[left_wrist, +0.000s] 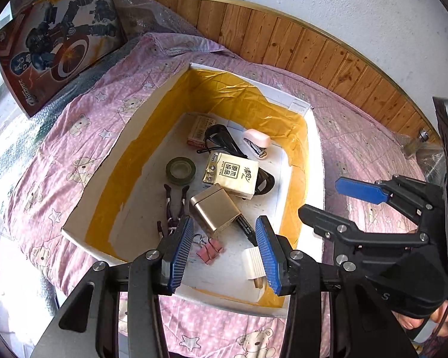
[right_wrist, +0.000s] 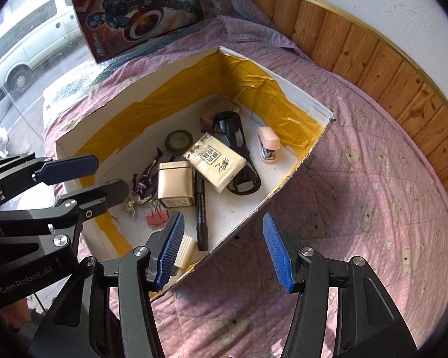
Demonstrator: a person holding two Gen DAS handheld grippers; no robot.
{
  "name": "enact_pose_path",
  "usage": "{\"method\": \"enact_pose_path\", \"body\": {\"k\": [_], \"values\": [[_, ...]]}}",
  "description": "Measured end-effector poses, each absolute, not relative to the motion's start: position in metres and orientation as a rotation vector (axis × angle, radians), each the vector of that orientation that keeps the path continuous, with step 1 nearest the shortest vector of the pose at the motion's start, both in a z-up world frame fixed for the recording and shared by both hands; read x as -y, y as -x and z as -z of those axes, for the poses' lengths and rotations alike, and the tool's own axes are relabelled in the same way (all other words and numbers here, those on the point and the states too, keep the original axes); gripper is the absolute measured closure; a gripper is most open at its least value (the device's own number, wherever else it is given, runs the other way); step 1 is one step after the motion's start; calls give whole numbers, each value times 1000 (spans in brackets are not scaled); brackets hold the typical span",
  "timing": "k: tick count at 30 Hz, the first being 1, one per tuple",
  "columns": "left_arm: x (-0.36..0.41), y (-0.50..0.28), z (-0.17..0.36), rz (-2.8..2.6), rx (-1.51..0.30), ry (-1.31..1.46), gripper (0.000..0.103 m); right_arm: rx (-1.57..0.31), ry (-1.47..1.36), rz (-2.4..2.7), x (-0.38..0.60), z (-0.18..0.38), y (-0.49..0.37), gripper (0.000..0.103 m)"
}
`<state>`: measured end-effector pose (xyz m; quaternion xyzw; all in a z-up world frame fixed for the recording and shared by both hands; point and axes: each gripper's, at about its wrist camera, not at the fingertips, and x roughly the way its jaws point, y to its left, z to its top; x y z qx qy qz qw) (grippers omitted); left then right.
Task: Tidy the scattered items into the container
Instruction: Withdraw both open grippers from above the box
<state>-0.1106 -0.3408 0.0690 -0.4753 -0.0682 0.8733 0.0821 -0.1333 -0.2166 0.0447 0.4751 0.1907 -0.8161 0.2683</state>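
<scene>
A white box lined with gold foil [left_wrist: 313, 155] [right_wrist: 295, 101] lies on the pink bedspread. Inside it are a gold tin [left_wrist: 215, 208] [right_wrist: 174, 183], a tissue pack [left_wrist: 231, 174] [right_wrist: 215, 164], black sunglasses [left_wrist: 224, 140] [right_wrist: 239, 149], a tape roll [left_wrist: 180, 170] [right_wrist: 178, 140], a pink stapler [left_wrist: 258, 141] [right_wrist: 268, 143], a black marker [right_wrist: 200, 211], pink binder clips [left_wrist: 209, 250] [right_wrist: 156, 216], a keychain [left_wrist: 173, 208] and a white comb-like piece [left_wrist: 254, 264] [right_wrist: 185, 250]. My left gripper [left_wrist: 227, 253] hangs open above the box's near end, holding nothing. My right gripper [right_wrist: 224, 250] is open over the box's right wall, empty.
The pink bear-print bedspread [right_wrist: 358, 194] covers the bed around the box. A toy box with a robot figure [left_wrist: 56, 44] [right_wrist: 140, 9] leans at the back left. Wooden panelling [left_wrist: 313, 47] runs along the wall. A small glass jar [left_wrist: 413, 146] stands at the far right.
</scene>
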Motion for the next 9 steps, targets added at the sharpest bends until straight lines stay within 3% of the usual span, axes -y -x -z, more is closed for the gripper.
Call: {"method": "enact_pose_path", "body": {"k": [9], "values": [[343, 99, -83, -2642, 200, 1371, 58, -511, -1249, 2212, 218, -59, 111, 46]]}}
